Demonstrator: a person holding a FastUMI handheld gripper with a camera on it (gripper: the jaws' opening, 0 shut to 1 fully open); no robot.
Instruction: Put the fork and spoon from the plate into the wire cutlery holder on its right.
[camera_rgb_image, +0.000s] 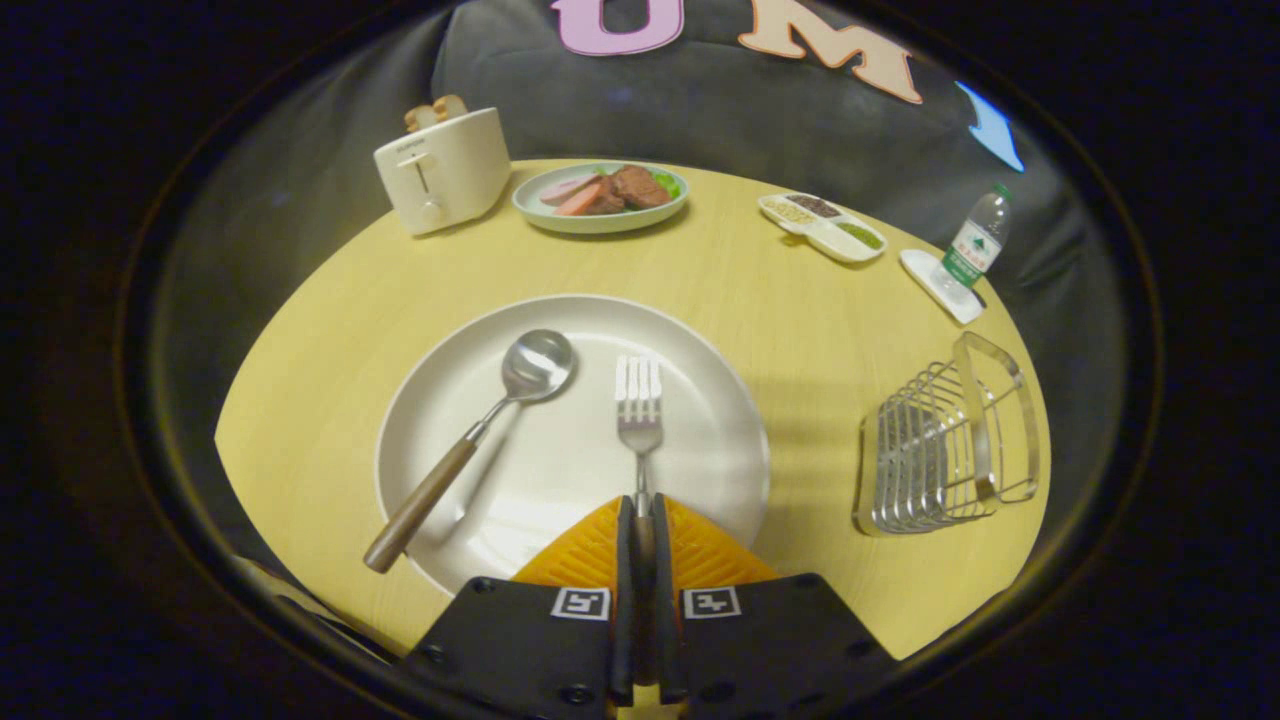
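A white plate (700, 450) lies on the round yellow table just ahead of my fingers. The fork (639, 415) points away from me over the plate, its wooden handle pinched between my two orange fingers. My gripper (641, 505) is shut on that handle. The spoon (500, 420) with a wooden handle rests on the plate to the fork's left, its handle end hanging over the plate's near rim. The wire cutlery holder (945, 445) stands on the table to the right of the plate, apart from it.
Beyond the plate stand a cream toaster (443, 168) holding toast, a plate of food (600, 195) and a divided snack dish (822, 227). A water bottle (974, 245) on a white coaster (940, 285) sits behind the holder, near the table's far right edge.
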